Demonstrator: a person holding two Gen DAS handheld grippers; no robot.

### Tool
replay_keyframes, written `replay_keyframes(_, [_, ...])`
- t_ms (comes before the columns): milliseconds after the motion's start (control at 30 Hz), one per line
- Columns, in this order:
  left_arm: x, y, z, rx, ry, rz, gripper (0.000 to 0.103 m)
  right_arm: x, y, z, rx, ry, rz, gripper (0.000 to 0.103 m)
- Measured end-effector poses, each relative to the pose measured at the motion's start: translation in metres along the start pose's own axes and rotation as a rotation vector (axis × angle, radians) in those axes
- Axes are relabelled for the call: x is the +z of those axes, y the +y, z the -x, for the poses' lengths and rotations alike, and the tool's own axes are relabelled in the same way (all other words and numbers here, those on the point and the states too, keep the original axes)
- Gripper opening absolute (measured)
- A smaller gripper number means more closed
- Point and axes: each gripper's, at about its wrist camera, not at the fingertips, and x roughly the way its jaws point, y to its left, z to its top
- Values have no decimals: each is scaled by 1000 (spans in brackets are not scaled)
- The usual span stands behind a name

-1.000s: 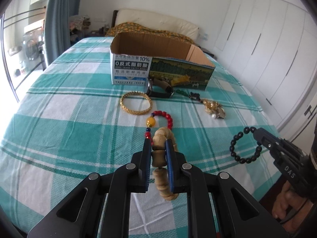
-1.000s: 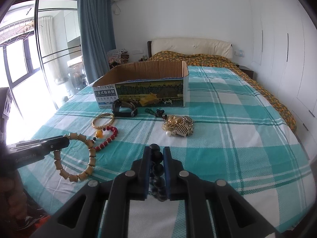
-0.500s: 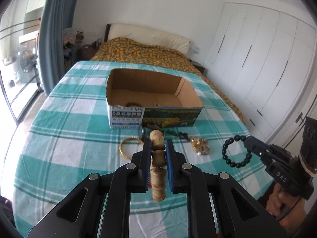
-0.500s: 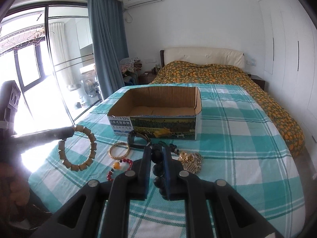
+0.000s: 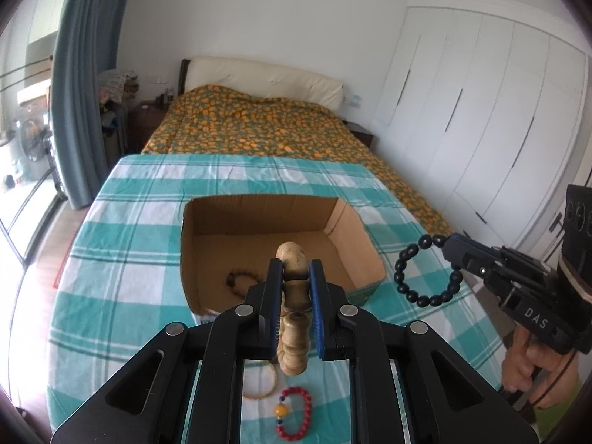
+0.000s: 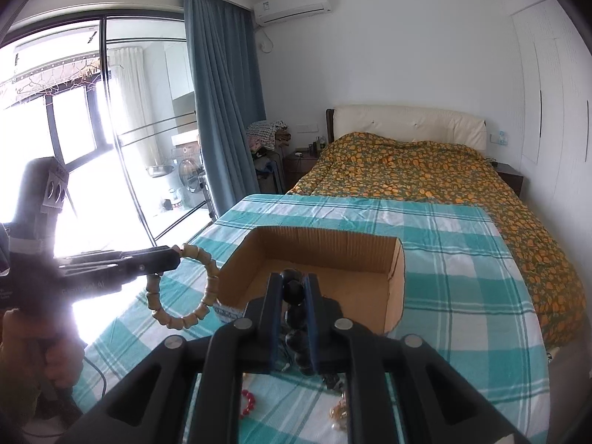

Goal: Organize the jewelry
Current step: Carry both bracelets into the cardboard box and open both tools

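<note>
My left gripper is shut on a wooden bead bracelet, which hangs from its jaws above the near edge of the open cardboard box. From the right wrist view the same wooden bead bracelet dangles left of the box. My right gripper is shut on a black bead bracelet; in the left wrist view that black bead bracelet hangs right of the box. A dark bracelet lies inside the box.
A red bead bracelet and a gold bangle lie on the teal checked cloth below my left gripper. Gold jewelry lies under my right gripper. A bed with an orange patterned cover stands behind.
Both grippers have risen with their bracelets and moved forward toward the box; its inside now shows from above, and the jewelry on the cloth has slid to the bottom of both views.
</note>
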Motion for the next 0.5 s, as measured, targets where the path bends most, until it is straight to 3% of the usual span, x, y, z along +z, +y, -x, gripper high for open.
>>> replay_keyframes(233, [34,12,-63,23,49,3,13,38,-23,-78,-15,80,-4,12])
replay_keyframes(500, [35,20,-137,62,158,14,13,29,-55,-164,-45,217,-42,13])
